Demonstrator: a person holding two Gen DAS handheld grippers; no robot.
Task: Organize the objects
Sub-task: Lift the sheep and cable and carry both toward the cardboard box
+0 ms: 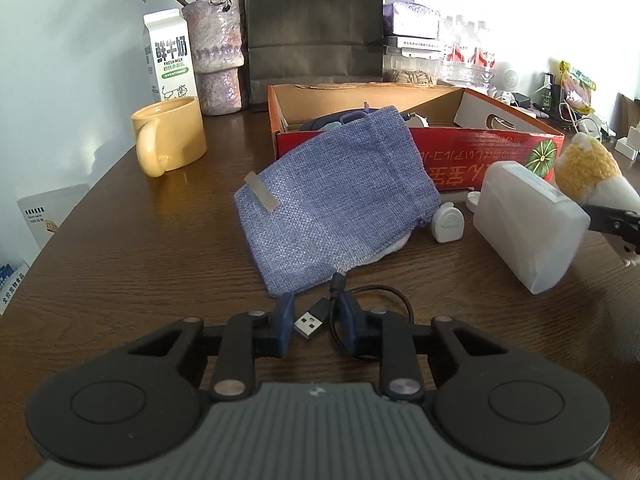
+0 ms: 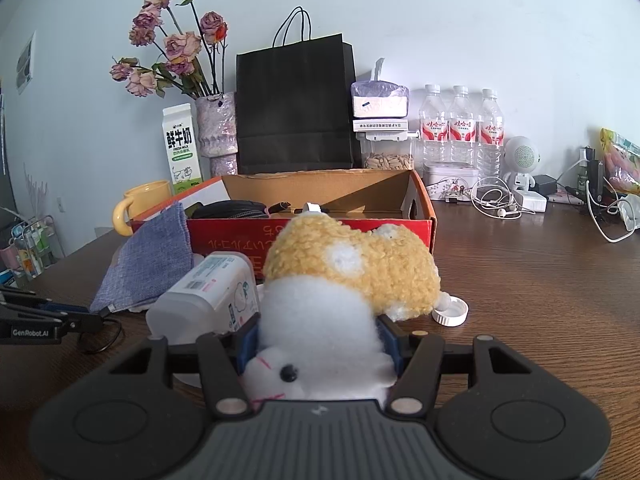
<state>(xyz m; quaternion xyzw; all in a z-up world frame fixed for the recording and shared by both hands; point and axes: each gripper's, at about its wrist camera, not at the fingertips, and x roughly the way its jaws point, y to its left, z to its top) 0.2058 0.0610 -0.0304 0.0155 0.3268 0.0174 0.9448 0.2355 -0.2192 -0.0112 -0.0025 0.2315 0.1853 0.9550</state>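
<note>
Left wrist view: the left gripper is held low over a dark wooden table, w/ its blue pads narrowed around a short black USB cable. The USB plug lies betw. the pads but a gap is visible on each side, so nothing is pinched yet. Just beyond, a blue woven pouch is propped against the front wall of a red cardboard box, half on the table, prob. left there to be sorted. Beside the pouch a small white clip-like item and a frosted plastic container are lying on the table, the container on its side. A yellow mug, a milk carton and a vase of dried roses are set well to the left, apart from the clutter.

Right wrist view: the right gripper is closed on a plush toy, yellow on the back & white underneath, squeezed at its white body, face toward the camera. The toy is held just in front of the box, which is open at the top & already holds dark items; it is judged to be the collecting place. A white cap is lying on the table next to the toy. The cable grab looks unfinished; a thin, flat-lying plug could be missed by the pads
</note>
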